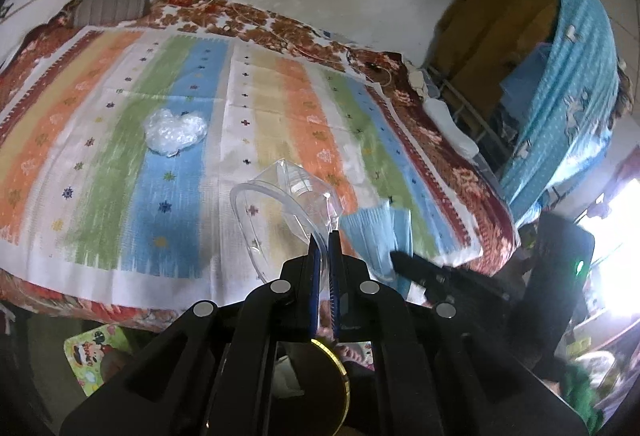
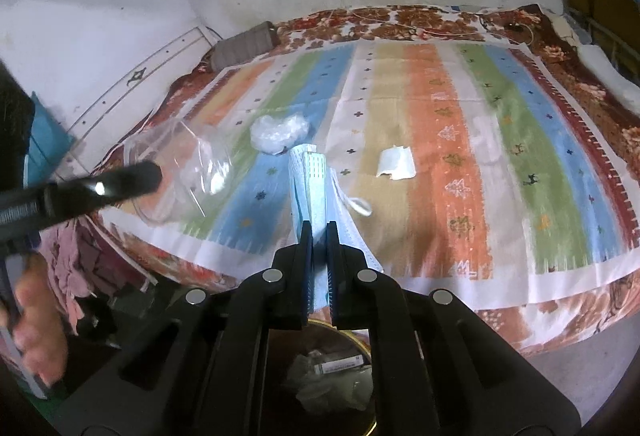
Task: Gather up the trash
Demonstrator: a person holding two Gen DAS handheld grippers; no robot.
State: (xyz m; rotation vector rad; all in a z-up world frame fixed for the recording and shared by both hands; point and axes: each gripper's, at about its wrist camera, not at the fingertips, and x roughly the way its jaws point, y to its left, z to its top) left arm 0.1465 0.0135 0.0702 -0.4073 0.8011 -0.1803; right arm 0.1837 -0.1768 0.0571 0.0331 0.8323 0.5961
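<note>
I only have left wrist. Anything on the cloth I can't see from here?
Observer: Yes, a white paper scrap lies on the tan stripe, right of the mask; the right wrist view shows it.
Operator: Is the right gripper actually holding the mask? I just see a black blur on it.
Observer: Right gripper is shut on the mask, which sticks up between the fingers.
Operator: Where does it all go?
Observer: A round bin with trash inside sits right below the right gripper.
</note>
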